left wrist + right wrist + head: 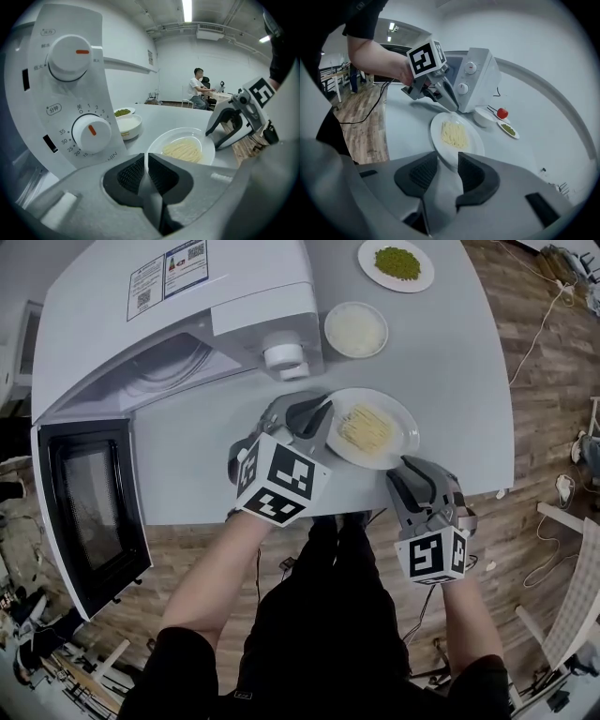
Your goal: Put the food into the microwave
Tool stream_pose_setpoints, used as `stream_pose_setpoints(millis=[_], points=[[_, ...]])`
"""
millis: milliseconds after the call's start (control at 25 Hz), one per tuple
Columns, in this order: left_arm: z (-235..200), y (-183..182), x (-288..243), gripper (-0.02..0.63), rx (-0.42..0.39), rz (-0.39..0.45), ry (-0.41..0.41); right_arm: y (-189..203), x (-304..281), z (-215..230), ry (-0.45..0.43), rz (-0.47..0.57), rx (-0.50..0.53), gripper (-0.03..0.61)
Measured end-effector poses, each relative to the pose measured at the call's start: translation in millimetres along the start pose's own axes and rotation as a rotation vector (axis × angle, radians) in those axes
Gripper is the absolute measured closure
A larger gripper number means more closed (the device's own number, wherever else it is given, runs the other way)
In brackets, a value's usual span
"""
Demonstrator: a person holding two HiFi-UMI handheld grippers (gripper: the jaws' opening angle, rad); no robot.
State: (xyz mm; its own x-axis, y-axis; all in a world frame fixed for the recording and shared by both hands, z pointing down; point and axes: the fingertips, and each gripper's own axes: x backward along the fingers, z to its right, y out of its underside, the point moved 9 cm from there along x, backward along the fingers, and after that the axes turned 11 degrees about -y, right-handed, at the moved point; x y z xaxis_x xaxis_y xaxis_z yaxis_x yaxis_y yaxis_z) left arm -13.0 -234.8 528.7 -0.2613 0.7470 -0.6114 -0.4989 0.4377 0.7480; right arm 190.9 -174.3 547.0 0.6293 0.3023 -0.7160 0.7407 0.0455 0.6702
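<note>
Looking down from the head view, I judged the job barely begun. The plate (408,432) of noodles (366,427) sat on the table (459,371), near the control end of the microwave (141,324), and nothing I could see was in the oven yet. The door (89,512) hung wide open, so that step looked done.

My left claw (322,415) was clenched on the plate's rim; its own view showed the thin white edge pinched between the pads. My right claw (405,468) stood released, jaws apart, with the opposite rim reaching in between them but not pressed.

A bowl (356,329) of something white and a small dish (397,263) of green food waited farther back on the table, and a tomato (502,113) showed by them in the right gripper view.

What remained, as I reckoned it, was to close the right claw on the rim, lift the plate level, carry it to the open cavity and set it inside, then perhaps the other dishes.
</note>
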Motion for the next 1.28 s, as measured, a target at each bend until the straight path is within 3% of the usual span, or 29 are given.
stream_pose_setpoints(millis=[160,680,840,1280], points=[[-4,2,-8,0.604,0.005,-0.004,-0.003,1,-2,1,-0.008,-0.003,0.007,0.428],[-7,0,-19,0.606,0.002,-0.026,0.035,-6,-10,-6,0.087,-0.130,0.341,0.430],[-10,0,-19,0.606,0.009,-0.033,0.038,-10,-16,-9,0.106,-0.189,0.447,0.457],[-11,4,-18,0.604,0.004,-0.024,0.026,-24,-34,-13,0.131,-0.285,0.580,0.509]])
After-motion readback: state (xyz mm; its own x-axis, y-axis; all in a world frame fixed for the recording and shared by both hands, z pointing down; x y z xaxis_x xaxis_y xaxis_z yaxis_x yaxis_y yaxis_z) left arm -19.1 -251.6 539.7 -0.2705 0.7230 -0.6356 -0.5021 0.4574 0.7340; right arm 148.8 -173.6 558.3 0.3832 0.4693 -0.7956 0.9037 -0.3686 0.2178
